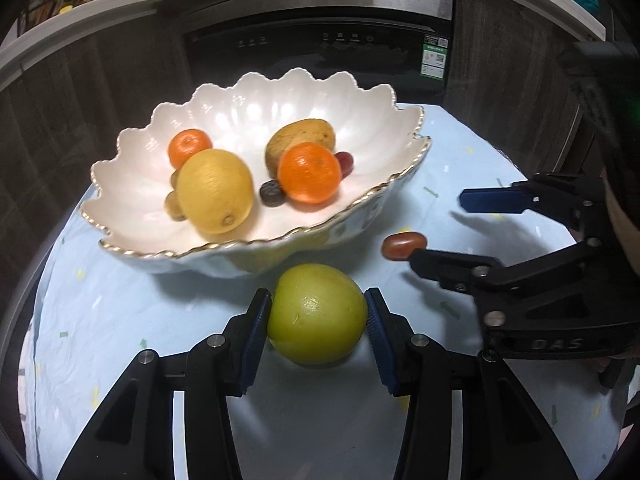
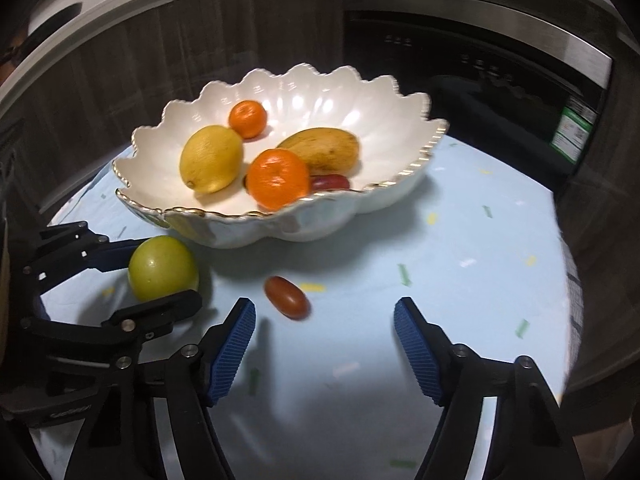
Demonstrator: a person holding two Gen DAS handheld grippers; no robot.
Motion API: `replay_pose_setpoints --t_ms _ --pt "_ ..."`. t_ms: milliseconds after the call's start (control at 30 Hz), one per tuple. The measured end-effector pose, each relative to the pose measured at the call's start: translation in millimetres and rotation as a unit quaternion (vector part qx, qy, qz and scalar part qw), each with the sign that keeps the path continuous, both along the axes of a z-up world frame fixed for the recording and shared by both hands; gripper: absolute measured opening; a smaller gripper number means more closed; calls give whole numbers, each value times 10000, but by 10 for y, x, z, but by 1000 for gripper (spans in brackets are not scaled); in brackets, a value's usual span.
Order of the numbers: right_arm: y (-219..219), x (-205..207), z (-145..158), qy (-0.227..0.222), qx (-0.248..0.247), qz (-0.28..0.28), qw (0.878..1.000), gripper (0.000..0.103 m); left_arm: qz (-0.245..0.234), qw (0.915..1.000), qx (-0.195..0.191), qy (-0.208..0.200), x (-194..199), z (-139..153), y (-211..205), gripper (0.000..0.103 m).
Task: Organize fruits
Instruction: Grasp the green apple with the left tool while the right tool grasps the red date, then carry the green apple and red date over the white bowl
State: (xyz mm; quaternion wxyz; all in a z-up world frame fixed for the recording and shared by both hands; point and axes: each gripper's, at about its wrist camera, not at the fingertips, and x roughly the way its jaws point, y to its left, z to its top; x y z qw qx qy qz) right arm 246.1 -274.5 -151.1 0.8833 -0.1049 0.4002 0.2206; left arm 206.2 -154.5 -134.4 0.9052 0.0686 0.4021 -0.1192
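A green round fruit point(image 1: 318, 314) rests on the light blue cloth in front of the bowl, and my left gripper point(image 1: 318, 320) is shut on it, one blue pad against each side. In the right wrist view the green fruit point(image 2: 162, 268) sits between the left gripper's black fingers point(image 2: 168, 306). A small red oval fruit point(image 2: 286, 296) lies on the cloth just ahead of my right gripper point(image 2: 324, 312), nearer its left pad and untouched. That gripper is open. The left wrist view shows the red fruit point(image 1: 404, 245) at the right gripper's point(image 1: 460, 232) lower fingertip.
A white scalloped bowl with a gold rim point(image 1: 248, 96) point(image 2: 380, 92) holds a lemon point(image 1: 216, 190), two mandarins, a brownish mango and small dark and red fruits. The round table's edge curves off at the right point(image 2: 560, 280). A dark appliance point(image 1: 320, 48) stands behind.
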Motion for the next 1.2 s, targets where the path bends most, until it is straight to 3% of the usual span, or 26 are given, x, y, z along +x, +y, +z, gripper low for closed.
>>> replay_pose_setpoints --t_ms 200,367,567,1200 --pt "231 53 -118 99 -182 253 9995 51 27 10000 -71 10 -15 -3 57 47" --pt "263 43 -120 53 -196 254 9995 43 41 9999 -144 30 -7 -2 86 47" --pt "294 -5 -107 4 -225 251 9994 23 65 9998 -203 65 -9 1 112 47" --pt "273 -338 101 65 -15 -352 9994 22 133 9996 -222 79 -131 141 275 47"
